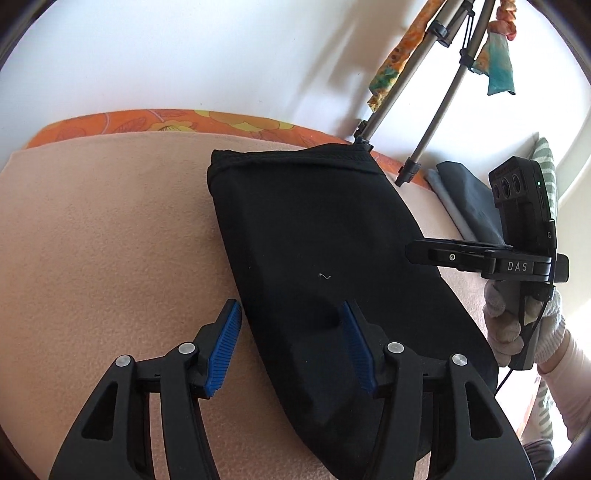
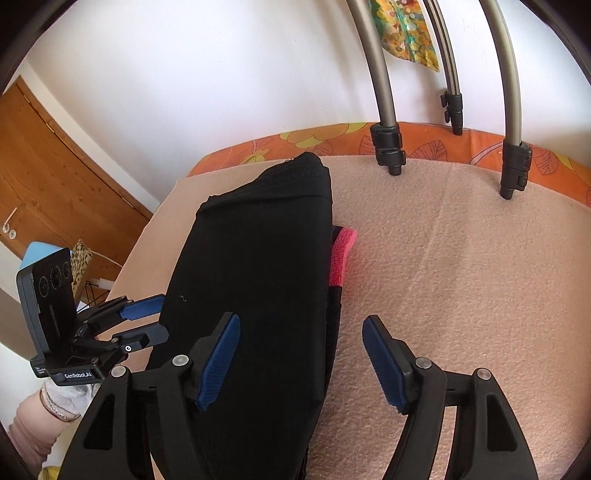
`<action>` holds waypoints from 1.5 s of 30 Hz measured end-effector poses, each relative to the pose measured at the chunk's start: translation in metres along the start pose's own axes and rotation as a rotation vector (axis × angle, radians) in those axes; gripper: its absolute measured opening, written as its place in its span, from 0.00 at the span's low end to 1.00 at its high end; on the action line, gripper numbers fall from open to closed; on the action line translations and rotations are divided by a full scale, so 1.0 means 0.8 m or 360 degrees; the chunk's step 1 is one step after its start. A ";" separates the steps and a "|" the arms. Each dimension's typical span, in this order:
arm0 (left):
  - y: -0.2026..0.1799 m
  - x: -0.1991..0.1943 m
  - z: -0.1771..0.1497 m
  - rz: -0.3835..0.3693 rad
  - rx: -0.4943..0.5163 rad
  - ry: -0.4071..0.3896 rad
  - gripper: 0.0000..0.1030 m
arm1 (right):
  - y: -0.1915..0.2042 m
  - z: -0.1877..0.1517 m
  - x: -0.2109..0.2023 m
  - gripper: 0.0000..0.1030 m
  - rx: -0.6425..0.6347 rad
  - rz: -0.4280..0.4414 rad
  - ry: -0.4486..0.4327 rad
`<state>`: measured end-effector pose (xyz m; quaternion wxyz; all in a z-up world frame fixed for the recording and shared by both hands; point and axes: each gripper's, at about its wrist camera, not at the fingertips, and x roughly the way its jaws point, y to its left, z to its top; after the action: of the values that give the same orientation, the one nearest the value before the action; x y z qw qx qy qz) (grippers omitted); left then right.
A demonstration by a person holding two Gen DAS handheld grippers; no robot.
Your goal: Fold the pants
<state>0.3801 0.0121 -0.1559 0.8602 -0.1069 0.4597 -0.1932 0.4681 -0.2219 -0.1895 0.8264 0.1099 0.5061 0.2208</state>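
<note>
Two tongs hang over one folded pair of black pants (image 1: 314, 258) that lies on a peach fleece blanket (image 1: 110, 240). The blanket covers a surface with an orange flowered sheet (image 1: 147, 123) showing along its far edge, against a white wall.

The left tongs (image 1: 291, 347) stand open. One blue pad (image 1: 223, 350) is over the blanket just beside the long edge of the pants, the other pad (image 1: 356, 349) is over the black cloth, and neither presses on the fabric. Nothing is held between them.

The right tongs (image 2: 301, 363) stand wider open. The left pad (image 2: 218, 363) is above the pants near their right edge, the right pad (image 2: 386, 365) is above bare blanket, and they grip nothing.

From the right wrist view, the pants form a long narrow bundle running away from the camera, with a pink strip (image 2: 341, 256) poking out along the right side. Whether it belongs to the pants I cannot tell.

Three grey tripod legs (image 2: 384, 110) with black clamps stand on the blanket's far part, well apart from the pants. A patterned cloth (image 2: 406, 33) hangs above them. A wooden door (image 2: 55, 177) shows at the left. In the left wrist view a gloved hand (image 1: 517, 325) grasps the other tool's handle, and grey folded fabric (image 1: 465, 206) lies behind it.
</note>
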 end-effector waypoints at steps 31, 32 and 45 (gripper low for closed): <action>-0.017 0.004 0.008 -0.0041 0.0037 -0.0163 0.18 | 0.009 -0.009 0.001 0.18 0.0035 0.0173 -0.0162; -0.019 0.000 0.008 -0.0040 0.0046 -0.0178 0.16 | 0.011 -0.009 -0.004 0.17 0.0036 0.0172 -0.0171; -0.096 -0.065 0.011 -0.0095 0.0271 -0.0328 0.11 | 0.047 -0.041 -0.122 0.12 -0.0043 0.0134 -0.0385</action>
<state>0.3435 -0.0347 -0.0840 0.9027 -0.0665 0.3474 -0.2451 0.3913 -0.2369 -0.1124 0.8728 0.1459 0.3946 0.2473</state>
